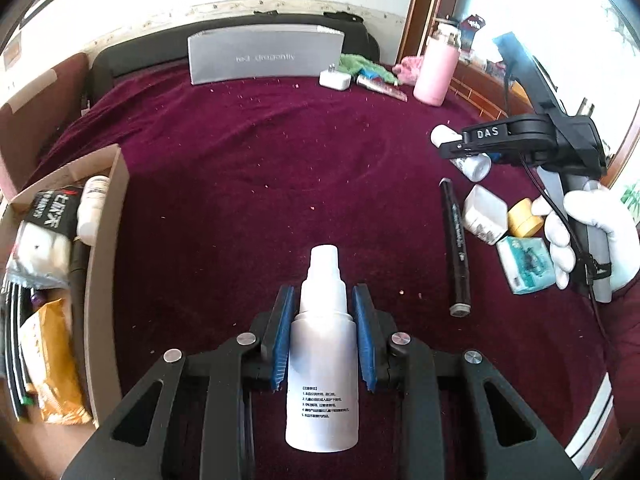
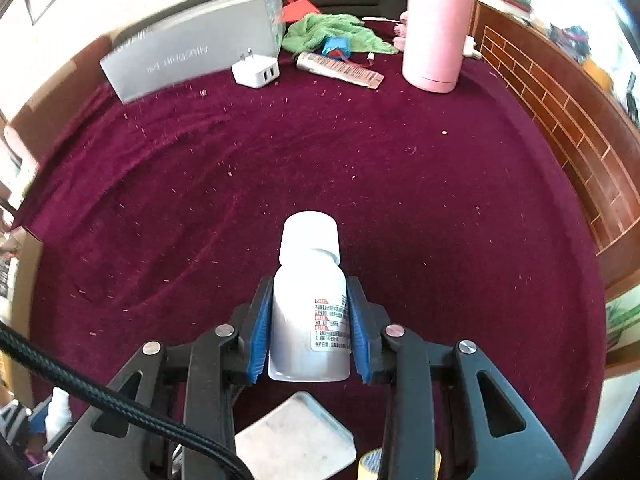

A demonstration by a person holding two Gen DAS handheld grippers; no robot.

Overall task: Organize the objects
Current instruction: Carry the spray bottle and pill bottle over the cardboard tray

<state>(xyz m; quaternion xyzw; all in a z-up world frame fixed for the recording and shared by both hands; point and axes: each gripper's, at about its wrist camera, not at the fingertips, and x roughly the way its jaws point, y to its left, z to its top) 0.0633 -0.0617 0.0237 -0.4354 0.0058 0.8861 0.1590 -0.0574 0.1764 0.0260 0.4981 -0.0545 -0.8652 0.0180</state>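
Observation:
My left gripper (image 1: 323, 292) is shut on a white spray bottle (image 1: 322, 360); its blue pads press the bottle's body just below the neck, and the cap points away from me over the maroon cloth (image 1: 248, 184). In the right wrist view my right gripper (image 2: 307, 280) is shut on a white pill bottle (image 2: 308, 320) with a printed label, cap forward. The left wrist view shows that right gripper (image 1: 460, 146) at the far right, held by a white-gloved hand (image 1: 592, 232), with the pill bottle's cap (image 1: 442, 135) sticking out.
An open cardboard box (image 1: 104, 240) at the left holds several packets and a white bottle. A black marker (image 1: 456, 248), white container (image 1: 484, 214), yellow tape roll (image 1: 524, 218) and tissue pack (image 1: 528, 264) lie at the right. A grey box (image 1: 264, 56), charger (image 1: 335, 79) and pink flask (image 1: 434, 76) stand at the back.

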